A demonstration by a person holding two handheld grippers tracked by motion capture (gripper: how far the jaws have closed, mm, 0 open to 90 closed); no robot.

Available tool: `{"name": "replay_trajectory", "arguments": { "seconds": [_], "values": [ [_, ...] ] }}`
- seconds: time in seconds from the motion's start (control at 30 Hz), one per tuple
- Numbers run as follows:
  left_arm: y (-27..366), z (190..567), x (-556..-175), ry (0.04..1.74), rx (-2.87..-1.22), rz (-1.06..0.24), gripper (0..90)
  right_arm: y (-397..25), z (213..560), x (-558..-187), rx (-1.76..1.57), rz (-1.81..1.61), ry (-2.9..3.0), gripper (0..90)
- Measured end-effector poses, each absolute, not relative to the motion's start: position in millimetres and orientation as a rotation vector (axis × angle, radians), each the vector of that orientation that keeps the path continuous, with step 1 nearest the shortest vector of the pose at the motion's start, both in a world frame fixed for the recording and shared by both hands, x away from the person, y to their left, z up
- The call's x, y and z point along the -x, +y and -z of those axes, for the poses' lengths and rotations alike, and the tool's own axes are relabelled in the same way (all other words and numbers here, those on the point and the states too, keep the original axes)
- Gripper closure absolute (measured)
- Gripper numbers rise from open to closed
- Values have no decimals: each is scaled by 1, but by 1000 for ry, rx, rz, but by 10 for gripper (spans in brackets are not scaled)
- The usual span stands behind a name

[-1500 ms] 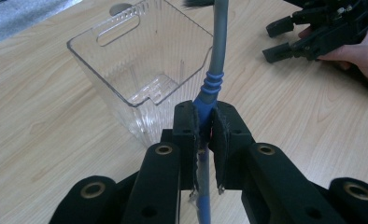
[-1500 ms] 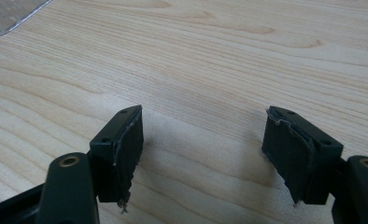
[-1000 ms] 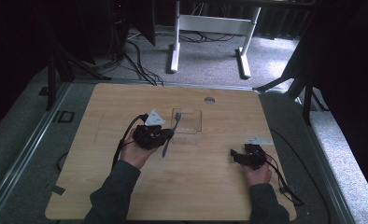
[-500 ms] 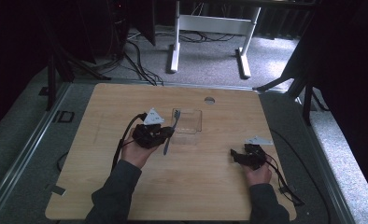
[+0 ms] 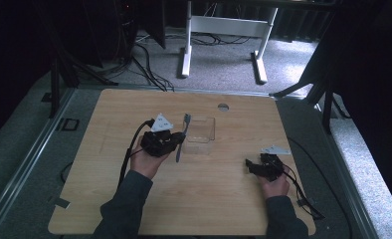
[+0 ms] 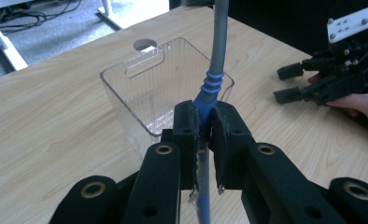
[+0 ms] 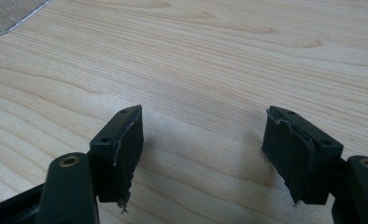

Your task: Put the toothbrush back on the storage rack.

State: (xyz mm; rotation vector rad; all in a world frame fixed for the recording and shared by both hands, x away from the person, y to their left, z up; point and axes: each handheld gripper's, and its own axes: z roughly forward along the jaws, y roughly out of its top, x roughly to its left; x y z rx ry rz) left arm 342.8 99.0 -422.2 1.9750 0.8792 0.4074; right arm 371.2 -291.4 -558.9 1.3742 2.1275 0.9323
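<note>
The left gripper [image 6: 205, 140] is clamped on the blue part of a toothbrush [image 6: 218, 56], whose grey stem rises to the top centre of the left gripper view, directly in front of a clear plastic bin [image 6: 126, 100]. Held upright like this, just at the bin's near wall, the toothbrush looks ready to be lowered inside. In the high view the left gripper [image 5: 176, 144] sits at centre frame, with the toothbrush [image 5: 182, 139] just left of the bin [image 5: 202, 130]. The bin seems empty, though its see-through walls make that hard to judge. The right gripper [image 7: 201, 154] rests low over the bare counter [image 7: 219, 60], jaws spread wide and holding nothing, probably waiting. I count one toothbrush, one bin, two grippers.
</note>
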Motion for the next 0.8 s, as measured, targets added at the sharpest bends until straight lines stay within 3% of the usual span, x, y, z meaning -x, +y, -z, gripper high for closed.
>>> {"name": "replay_trajectory", "arguments": {
  "seconds": [0.8],
  "values": [
    [97, 421, -342, 896, -1897, -457, 808, -291, 559, -371, -1374, -932, 2128, 285]
  ]
}}
